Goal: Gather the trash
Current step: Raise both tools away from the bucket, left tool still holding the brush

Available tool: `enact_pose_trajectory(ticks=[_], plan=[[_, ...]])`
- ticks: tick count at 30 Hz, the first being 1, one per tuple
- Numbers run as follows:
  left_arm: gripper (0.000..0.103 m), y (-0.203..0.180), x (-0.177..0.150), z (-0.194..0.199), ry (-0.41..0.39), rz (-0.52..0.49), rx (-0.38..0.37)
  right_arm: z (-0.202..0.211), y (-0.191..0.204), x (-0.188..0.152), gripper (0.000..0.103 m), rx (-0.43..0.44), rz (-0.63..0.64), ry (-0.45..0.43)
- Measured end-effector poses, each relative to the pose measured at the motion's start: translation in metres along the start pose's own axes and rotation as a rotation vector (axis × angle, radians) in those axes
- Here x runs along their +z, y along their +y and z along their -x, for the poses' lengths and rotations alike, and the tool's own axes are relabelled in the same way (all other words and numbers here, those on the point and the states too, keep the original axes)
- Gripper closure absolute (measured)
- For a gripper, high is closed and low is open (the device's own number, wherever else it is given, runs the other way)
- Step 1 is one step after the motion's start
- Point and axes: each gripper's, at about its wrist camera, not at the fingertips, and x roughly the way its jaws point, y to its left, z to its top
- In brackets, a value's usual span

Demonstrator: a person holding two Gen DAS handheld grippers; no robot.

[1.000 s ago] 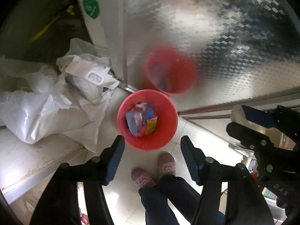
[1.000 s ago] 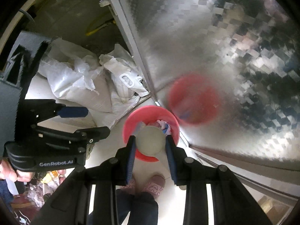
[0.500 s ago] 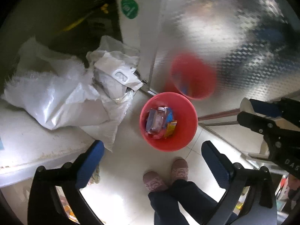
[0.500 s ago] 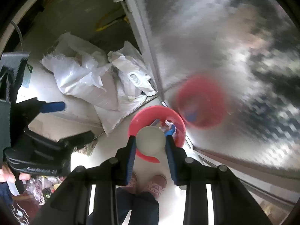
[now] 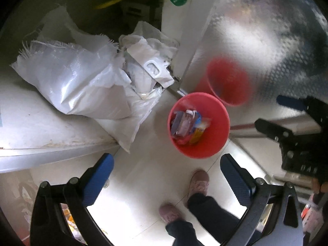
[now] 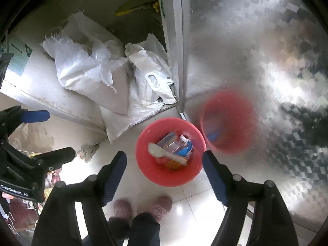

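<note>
A white plastic spoon (image 6: 162, 153) lies in the red bucket (image 6: 143, 164) on top of crinkly wrappers (image 6: 180, 145). Its round bowl points up-left and its handle runs down-right. The right gripper (image 6: 164, 164) has just been opening, and nothing is between its blue bumpy pads. The left gripper (image 5: 167, 171) is wide open and empty too. The round bucket sits on smooth white floor tiles (image 6: 184, 209) beside a shiny metal wall (image 6: 256, 41).
</note>
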Motion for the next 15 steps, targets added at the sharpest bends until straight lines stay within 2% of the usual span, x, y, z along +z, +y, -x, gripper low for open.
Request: enact_pose_trajectory(ticks=[5, 8, 12, 15], plan=[[0.0, 0.001, -0.014, 0.028, -0.038, -0.043, 0.021, 0.016, 0.001, -0.009, 0.012, -0.014, -0.017, -0.002], [0.0, 0.001, -0.024, 0.059, -0.075, -0.042, 0.021, 0.042, 0.009, -0.015, 0.01, -0.023, -0.024, -0.024], [0.0, -0.002, -0.038, 0.12, -0.131, -0.056, 0.03, 0.097, 0.028, -0.023, 0.008, -0.036, -0.013, -0.074], [0.0, -0.007, -0.048, 0.183, -0.205, -0.079, 0.041, 0.153, 0.041, -0.027, 0.007, -0.05, -0.013, -0.133]])
